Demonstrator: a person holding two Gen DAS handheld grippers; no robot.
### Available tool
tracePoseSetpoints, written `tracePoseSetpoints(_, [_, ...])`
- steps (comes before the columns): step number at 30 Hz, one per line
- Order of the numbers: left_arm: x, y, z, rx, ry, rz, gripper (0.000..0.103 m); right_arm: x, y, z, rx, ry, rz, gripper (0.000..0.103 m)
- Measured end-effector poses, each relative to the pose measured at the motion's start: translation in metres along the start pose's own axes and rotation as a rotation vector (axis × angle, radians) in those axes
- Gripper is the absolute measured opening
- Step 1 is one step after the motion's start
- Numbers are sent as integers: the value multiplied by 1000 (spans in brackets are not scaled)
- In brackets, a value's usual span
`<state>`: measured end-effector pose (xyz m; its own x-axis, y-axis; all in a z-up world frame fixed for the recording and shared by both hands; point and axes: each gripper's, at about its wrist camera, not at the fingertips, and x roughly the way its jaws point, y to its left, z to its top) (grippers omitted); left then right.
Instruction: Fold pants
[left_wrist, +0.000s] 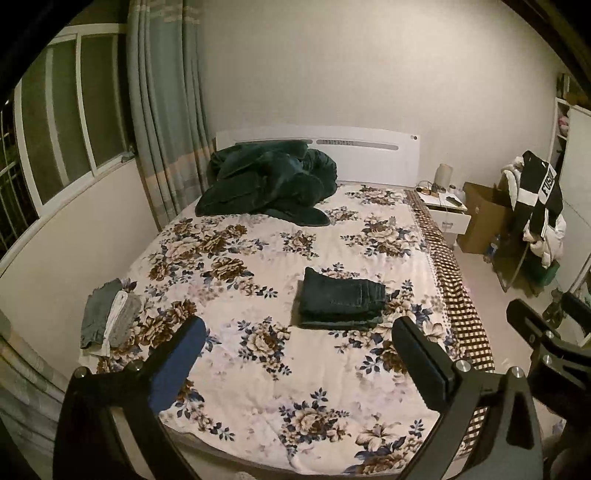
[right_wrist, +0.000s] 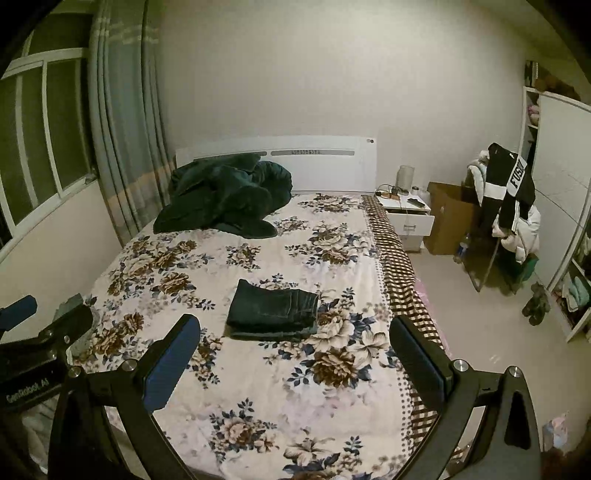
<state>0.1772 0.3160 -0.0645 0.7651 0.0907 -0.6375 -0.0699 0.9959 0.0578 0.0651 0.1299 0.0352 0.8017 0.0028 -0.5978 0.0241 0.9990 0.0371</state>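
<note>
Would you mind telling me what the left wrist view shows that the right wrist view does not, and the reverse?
Only the left wrist view shows the small pile of grey and white clothes in full, near the window-side edge of the bed.

Only the right wrist view shows the open white shelf with pale folded items and the dark item on the floor beside it clearly.

Both show the folded dark denim pants lying on the floral bedspread, the crumpled dark green blanket, and both grippers open and empty.
</note>
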Motion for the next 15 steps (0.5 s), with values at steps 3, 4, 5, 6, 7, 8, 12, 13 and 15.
tracePoseSetpoints(3, [-5, 1, -3, -2, 4, 6, 103, -7, 4, 0, 2, 5, -1, 103])
tracePoseSetpoints(4, [-6, 2, -3, -3, 2, 6, 103, -9, 5, 0, 3, 8, 1, 103])
tracePoseSetpoints(5, [-6, 0, -3, -2, 2, 7, 103, -5, 4, 2, 5, 10, 1, 103])
tracePoseSetpoints(6, [-6, -1, -4, -1, 2, 11, 103, -2, 4, 4, 5, 14, 2, 103])
tracePoseSetpoints(7, [-7, -1, -3, -2, 0, 10, 103, -3, 4, 4, 5, 16, 5, 103])
tracePoseSetpoints(8, [-8, -1, -3, -3, -2, 12, 103, -6, 5, 4, 4, 16, 4, 103])
tracePoseSetpoints(12, [-10, -1, -1, -9, -12, 16, 103, 3, 3, 6, 1, 19, 10, 103])
tracePoseSetpoints(13, [-11, -1, -1, -9, -13, 15, 103, 5, 2, 7, -1, 19, 10, 103])
tracePoseSetpoints(15, [-12, -1, -1, -13, -14, 13, 103, 9, 2, 9, -2, 20, 13, 103])
